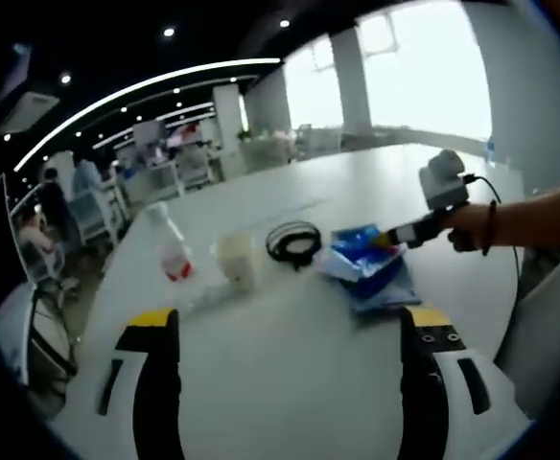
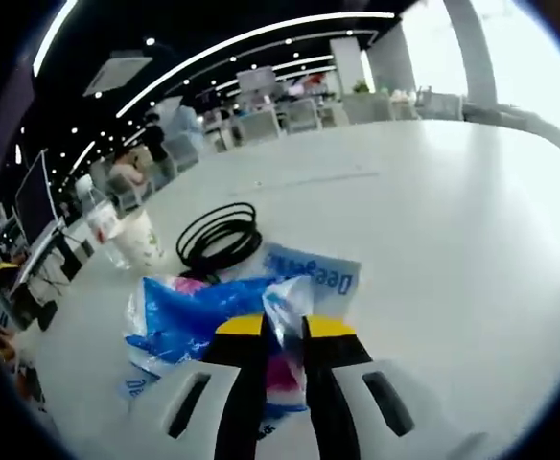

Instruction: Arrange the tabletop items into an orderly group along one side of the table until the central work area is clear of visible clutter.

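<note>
right gripper (image 2: pixel 285 331) pinching blue bag (image 2: pixel 198 321), left gripper (image 1: pixel 290 331) wide

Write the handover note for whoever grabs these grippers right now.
Right gripper: shut on the blue plastic bag, near the table's middle.
Left gripper: open, holding nothing, hovering over the white table.
Black cable coil, cup and bottle sit in a loose row beyond the bag.
Done: bag gripped.
Left: take the bag to the row, tighten the group.
</note>
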The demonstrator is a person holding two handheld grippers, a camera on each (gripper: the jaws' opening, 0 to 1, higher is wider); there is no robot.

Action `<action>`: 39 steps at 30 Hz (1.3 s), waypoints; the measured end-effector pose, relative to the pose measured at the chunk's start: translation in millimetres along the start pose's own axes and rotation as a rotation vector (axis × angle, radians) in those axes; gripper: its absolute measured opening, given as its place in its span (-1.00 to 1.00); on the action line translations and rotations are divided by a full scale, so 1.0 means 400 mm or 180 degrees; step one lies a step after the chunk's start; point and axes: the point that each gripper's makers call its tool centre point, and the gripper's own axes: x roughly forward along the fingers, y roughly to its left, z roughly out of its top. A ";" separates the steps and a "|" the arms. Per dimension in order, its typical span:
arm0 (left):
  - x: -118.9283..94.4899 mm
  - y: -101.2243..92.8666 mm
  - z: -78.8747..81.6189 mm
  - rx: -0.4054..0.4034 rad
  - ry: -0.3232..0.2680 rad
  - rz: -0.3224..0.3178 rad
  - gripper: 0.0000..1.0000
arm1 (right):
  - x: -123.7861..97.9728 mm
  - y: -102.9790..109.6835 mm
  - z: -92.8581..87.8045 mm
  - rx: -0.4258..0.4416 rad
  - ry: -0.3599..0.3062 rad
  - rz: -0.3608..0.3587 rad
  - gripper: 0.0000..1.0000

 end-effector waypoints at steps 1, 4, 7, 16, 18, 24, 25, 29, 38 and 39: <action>0.000 0.000 0.000 -0.0013 -0.0001 -0.0002 0.85 | -0.001 0.002 -0.002 -0.0013 0.0021 0.0011 -0.77; 0.000 -0.001 0.001 -0.0056 -0.0015 -0.0019 0.84 | -0.007 0.003 0.000 0.0004 0.0020 0.0036 -0.80; 0.001 -0.003 0.002 -0.0059 -0.0020 -0.0028 0.84 | -0.017 0.008 0.003 0.0061 0.0030 0.0084 -0.86; -0.001 -0.010 0.002 -0.0032 -0.0013 -0.0060 0.83 | -0.050 0.020 0.031 -0.0010 0.0030 0.0166 -0.96; -0.001 -0.011 0.001 -0.0027 -0.0003 -0.0062 0.82 | -0.057 0.023 0.041 -0.0050 0.0015 0.0179 -0.97; -0.005 -0.011 0.005 -0.0043 -0.0028 -0.0066 0.81 | -0.082 0.019 0.076 -0.0095 -0.0035 0.0163 -0.97; -0.006 -0.011 0.007 -0.0056 -0.0042 -0.0062 0.81 | -0.085 0.018 0.082 -0.0108 -0.0050 0.0160 -0.97; -0.008 -0.011 0.012 -0.0071 -0.0077 -0.0061 0.82 | -0.101 0.008 0.105 -0.0185 -0.0080 0.0141 -0.97; -0.008 -0.014 0.009 -0.0073 -0.0054 -0.0073 0.82 | -0.136 -0.028 0.154 -0.0309 -0.0126 0.0090 -0.98; -0.008 -0.014 0.010 -0.0071 -0.0058 -0.0072 0.82 | -0.138 -0.032 0.159 -0.0341 -0.0124 0.0082 -0.98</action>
